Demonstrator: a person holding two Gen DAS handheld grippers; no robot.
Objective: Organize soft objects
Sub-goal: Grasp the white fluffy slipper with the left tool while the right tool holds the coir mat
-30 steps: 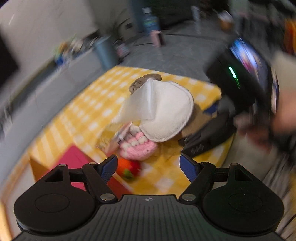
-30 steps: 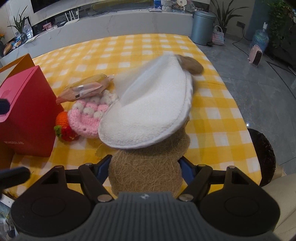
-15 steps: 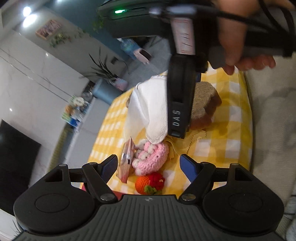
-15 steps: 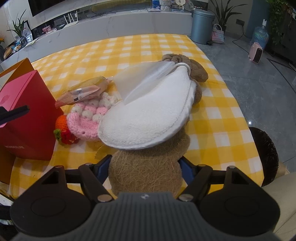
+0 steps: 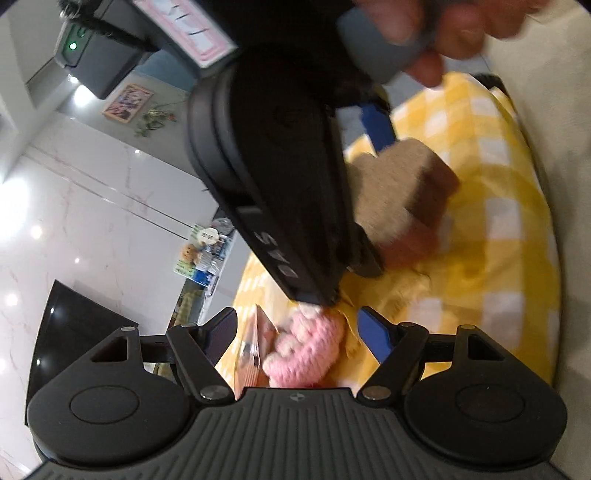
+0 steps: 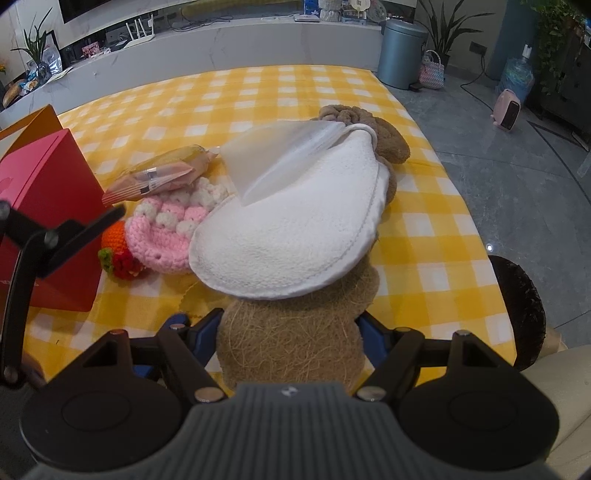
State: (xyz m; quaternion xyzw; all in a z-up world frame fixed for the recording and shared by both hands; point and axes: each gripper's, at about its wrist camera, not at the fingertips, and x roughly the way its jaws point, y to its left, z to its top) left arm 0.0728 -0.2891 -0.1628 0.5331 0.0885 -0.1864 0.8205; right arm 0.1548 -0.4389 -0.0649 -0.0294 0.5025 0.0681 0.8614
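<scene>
My right gripper (image 6: 291, 325) is shut on a brown fibre pad (image 6: 295, 339) near the table's front edge. On that pad rests a white fluffy pad (image 6: 295, 236) with a clear plastic flap. A brown plush (image 6: 384, 136) lies behind it. A pink crocheted piece (image 6: 162, 232), a crocheted strawberry (image 6: 122, 258) and a snack packet (image 6: 159, 173) lie to the left. My left gripper (image 5: 297, 332) is open and low, with the pink crocheted piece (image 5: 306, 350) and the packet (image 5: 251, 350) just ahead of its fingers. The right gripper's black housing (image 5: 277, 166) fills the upper left wrist view.
A red box (image 6: 44, 206) stands at the table's left, close behind my left gripper's linkage (image 6: 48, 236). The yellow checked tablecloth (image 6: 258, 96) is bare at the back. A dark round stool (image 6: 521, 310) sits off the table's right edge. A hand (image 5: 424, 33) grips the right tool.
My left gripper has sunk and rolled, coming in low beside the right gripper toward the pink crocheted piece. The white pad's flap has settled. The right gripper has kept still.
</scene>
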